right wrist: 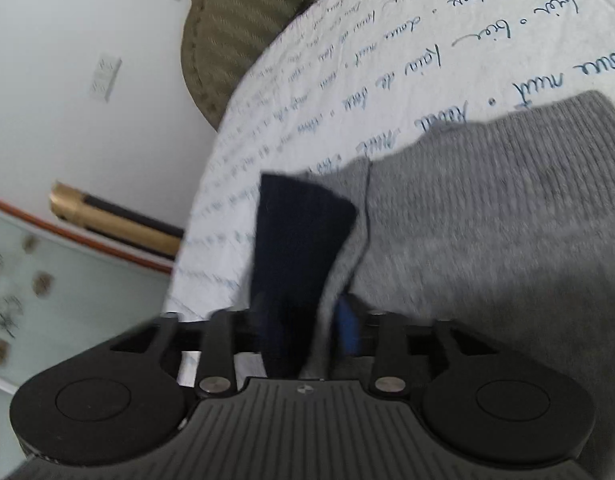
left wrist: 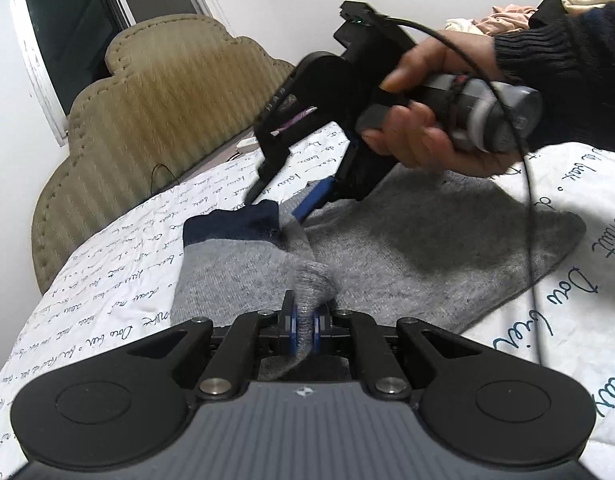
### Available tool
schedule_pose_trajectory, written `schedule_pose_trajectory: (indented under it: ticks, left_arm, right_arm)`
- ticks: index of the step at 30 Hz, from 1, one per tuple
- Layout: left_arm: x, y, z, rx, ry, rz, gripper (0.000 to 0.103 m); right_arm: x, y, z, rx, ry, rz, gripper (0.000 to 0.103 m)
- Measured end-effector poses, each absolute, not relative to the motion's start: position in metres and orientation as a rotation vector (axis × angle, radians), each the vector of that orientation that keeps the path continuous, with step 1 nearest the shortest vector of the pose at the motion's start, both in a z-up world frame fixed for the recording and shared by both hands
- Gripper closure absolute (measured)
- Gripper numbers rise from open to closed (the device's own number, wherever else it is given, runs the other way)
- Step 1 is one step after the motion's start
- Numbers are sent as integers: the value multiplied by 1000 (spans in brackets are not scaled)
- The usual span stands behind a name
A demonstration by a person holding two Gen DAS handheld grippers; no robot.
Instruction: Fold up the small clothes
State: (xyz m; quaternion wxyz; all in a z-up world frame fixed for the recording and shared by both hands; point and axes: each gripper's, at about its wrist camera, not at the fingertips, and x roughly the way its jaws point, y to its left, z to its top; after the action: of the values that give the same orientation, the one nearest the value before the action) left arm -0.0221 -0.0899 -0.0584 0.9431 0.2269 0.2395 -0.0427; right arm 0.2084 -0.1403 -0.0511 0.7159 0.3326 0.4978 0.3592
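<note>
Grey garment pinched low in the frame, its navy cuff between parted jaws higher up.

In the left wrist view the left gripper [left wrist: 303, 322] at bottom centre is clenched on a bunched fold of the grey garment [left wrist: 427, 248], which spreads over the script-printed bedspread [left wrist: 107, 280] towards the right. At upper centre a hand [left wrist: 423, 120] holds the right gripper [left wrist: 275, 204] with its tips just at the garment's navy cuff [left wrist: 235, 222]. In the blurred right wrist view the cuff [right wrist: 295, 248] hangs between that gripper's [right wrist: 307, 328] parted jaws; its blue pad [right wrist: 347, 328] sits beside the cloth, and pressing cannot be told.
</note>
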Motion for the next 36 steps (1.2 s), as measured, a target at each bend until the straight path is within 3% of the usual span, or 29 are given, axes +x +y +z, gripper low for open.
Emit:
schedule_pose_trajectory:
  ticks: [4,6,7,8,22,30,36]
  left_arm:
    - [-25,-92,-57,468,493,-82,96]
    - [-25,-90,-57,463,499,-80,96]
    - [-24,-88,-56,459,499,-77,96]
    - [-24,-86,-55,454,500,-75,96]
    - [-16,-140,-28,385,468,-325,96]
    - [-14,-174,-45,424,517,-448,96]
    - [-13,-170,-53,415,534,-457,96]
  right_arm:
    - [226,-125,-53,766,1128,788,54]
    - [234,-110,-57,723,1163,757,59]
    - [236,-105,-58,695,1175,740,83]
    - [236,-99,-59,669,1180,736,88]
    - [224,-174,2,501,1009,767,89]
    - [216,-236,-32,545,1046,619,89]
    - [205,-249,-25,586,989,643,90]
